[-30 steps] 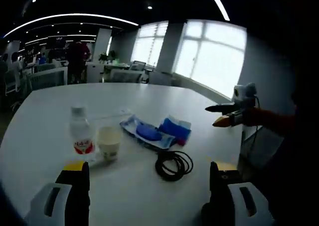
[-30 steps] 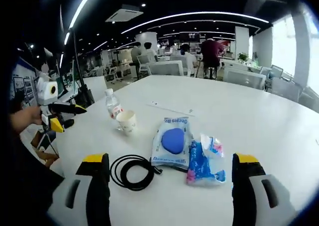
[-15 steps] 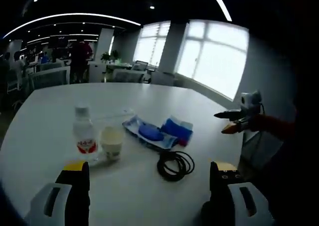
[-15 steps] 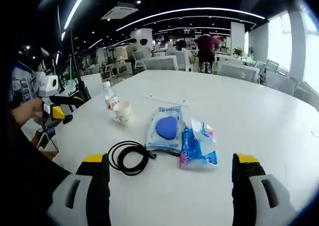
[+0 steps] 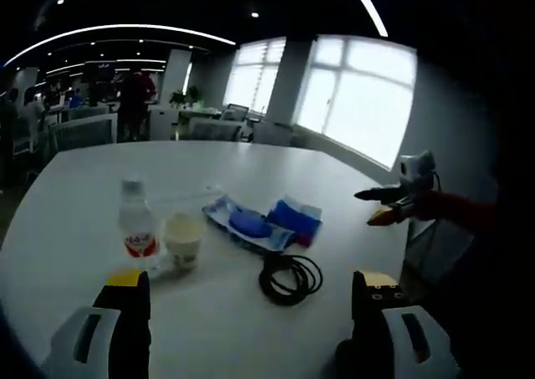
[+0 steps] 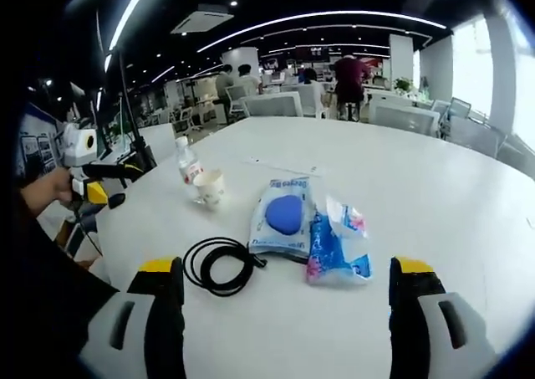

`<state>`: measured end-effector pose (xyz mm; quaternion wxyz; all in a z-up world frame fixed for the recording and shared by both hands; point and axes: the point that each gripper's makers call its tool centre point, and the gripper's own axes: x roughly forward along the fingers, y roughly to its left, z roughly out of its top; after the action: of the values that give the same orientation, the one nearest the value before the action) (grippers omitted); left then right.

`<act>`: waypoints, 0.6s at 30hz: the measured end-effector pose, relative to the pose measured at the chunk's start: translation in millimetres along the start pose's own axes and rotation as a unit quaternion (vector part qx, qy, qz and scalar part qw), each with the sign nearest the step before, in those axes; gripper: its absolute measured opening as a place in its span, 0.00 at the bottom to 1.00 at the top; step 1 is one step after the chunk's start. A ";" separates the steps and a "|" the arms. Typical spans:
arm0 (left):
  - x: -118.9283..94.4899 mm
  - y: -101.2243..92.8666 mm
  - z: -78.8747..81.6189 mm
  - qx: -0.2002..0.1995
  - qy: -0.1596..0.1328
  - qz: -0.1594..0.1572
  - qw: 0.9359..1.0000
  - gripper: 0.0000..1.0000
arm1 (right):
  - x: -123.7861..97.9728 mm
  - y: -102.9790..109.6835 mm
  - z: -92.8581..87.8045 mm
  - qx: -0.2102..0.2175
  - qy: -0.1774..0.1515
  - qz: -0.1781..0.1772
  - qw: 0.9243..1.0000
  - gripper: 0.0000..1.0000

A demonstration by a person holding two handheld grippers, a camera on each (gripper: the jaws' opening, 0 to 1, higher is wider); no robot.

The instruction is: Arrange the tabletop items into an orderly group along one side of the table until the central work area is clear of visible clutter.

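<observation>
Left gripper view: the left gripper (image 5: 248, 316) sits at the bottom of the frame with its jaws spread wide and nothing between them, held back from the table (image 5: 75, 178) so that all the items lie ahead of it. Left of centre stand a bottle (image 5: 136, 229) and, just beside it on its right, a paper cup (image 5: 183, 238). At centre lie a clear packet with a blue pad (image 5: 247, 222) and, touching its right end, a blue pouch (image 5: 294, 217). A coiled black cable (image 5: 290, 279) lies below these, nearest the jaws. At the right edge the right gripper (image 5: 374, 207) is held off the table's rim, its jaws a little apart and empty.

Right gripper view: the right gripper (image 6: 284, 312) is likewise released, jaws wide at the bottom of the frame. The cable (image 6: 219, 264) lies lower left of centre, the packet (image 6: 282, 221) and pouch (image 6: 337, 243) at centre, the bottle (image 6: 188, 172) and cup (image 6: 209, 187) upper left. The left gripper (image 6: 107, 184) shows at the left edge, held in a hand (image 6: 46, 192).

Judgement: the items are spread loosely across the middle of the table, so no grouping has begun. The open, withdrawn jaws suggest a survey before the first pick; the cable is the nearest candidate to both grippers.
</observation>
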<state>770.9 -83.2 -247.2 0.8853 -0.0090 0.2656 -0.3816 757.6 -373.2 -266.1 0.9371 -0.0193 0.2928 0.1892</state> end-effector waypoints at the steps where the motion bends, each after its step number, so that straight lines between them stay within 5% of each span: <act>1: 0.5 -0.2 -0.5 0.001 0.000 0.001 1.000 1.00 | 0.5 0.7 0.0 -0.001 0.001 0.000 1.000 0.99; 5: 5.6 -4.3 1.7 0.004 -0.012 -0.005 1.000 1.00 | 5.8 6.4 -3.5 -0.005 0.012 0.005 1.000 0.99; 18: 45.4 -28.2 -12.8 0.017 0.019 -0.039 0.999 0.97 | 25.8 12.0 -11.2 0.049 0.016 0.008 0.999 0.82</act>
<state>771.7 -131.7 -273.1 0.8645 0.0029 0.2755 -0.4204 766.7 -354.8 -288.8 0.9305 0.0259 0.3171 0.1814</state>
